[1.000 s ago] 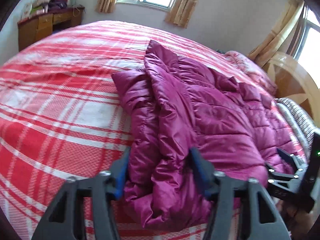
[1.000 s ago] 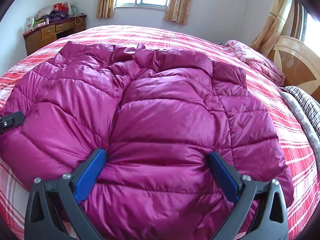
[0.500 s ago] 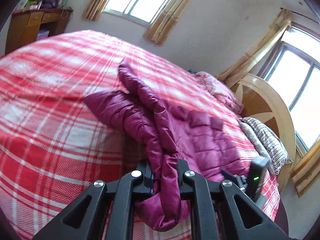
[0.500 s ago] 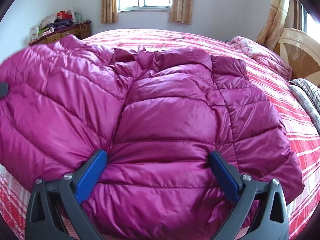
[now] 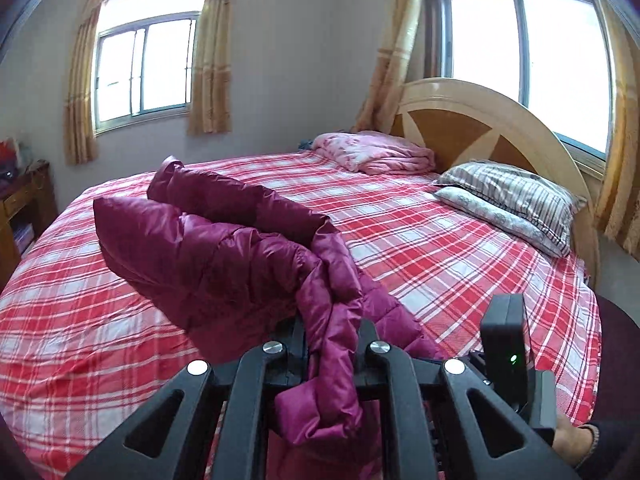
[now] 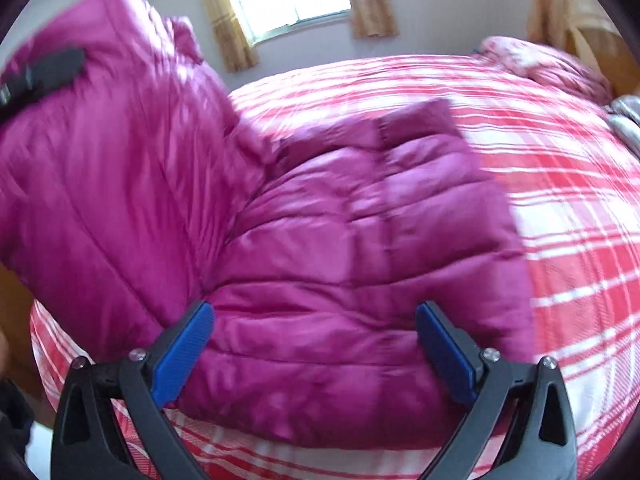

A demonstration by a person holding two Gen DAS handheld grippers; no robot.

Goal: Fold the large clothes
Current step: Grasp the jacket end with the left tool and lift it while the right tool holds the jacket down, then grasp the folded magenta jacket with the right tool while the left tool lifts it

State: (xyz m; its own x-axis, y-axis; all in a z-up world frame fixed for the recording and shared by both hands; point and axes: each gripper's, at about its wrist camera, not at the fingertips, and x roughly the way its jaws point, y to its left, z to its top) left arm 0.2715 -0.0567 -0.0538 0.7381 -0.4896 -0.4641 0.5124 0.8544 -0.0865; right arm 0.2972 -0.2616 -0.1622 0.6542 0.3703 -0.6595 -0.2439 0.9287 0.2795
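While its hem is pinched, the quilted magenta puffer jacket [image 5: 224, 256] lifts off the red plaid bed [image 5: 440, 248].
Left gripper [image 5: 332, 344] is clamped tight on jacket fabric; right gripper [image 6: 316, 340] gapes wide over the jacket, its 2 blue pads [image 6: 184, 352] holding nothing.

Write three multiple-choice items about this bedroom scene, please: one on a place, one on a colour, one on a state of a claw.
1. Where does the striped pillow lie?
A. on the floor
B. on the bed by the headboard
C. on the desk

2. What colour is the puffy jacket?
A. magenta
B. navy
C. grey

3. How is the left claw?
A. open, holding nothing
B. shut on the jacket
C. out of view

Answers: 1 B, it rests at the head end of the plaid bed. 2 A, both views show magenta fabric. 3 B, fabric is pinched between its jaws, while the right claw is open.
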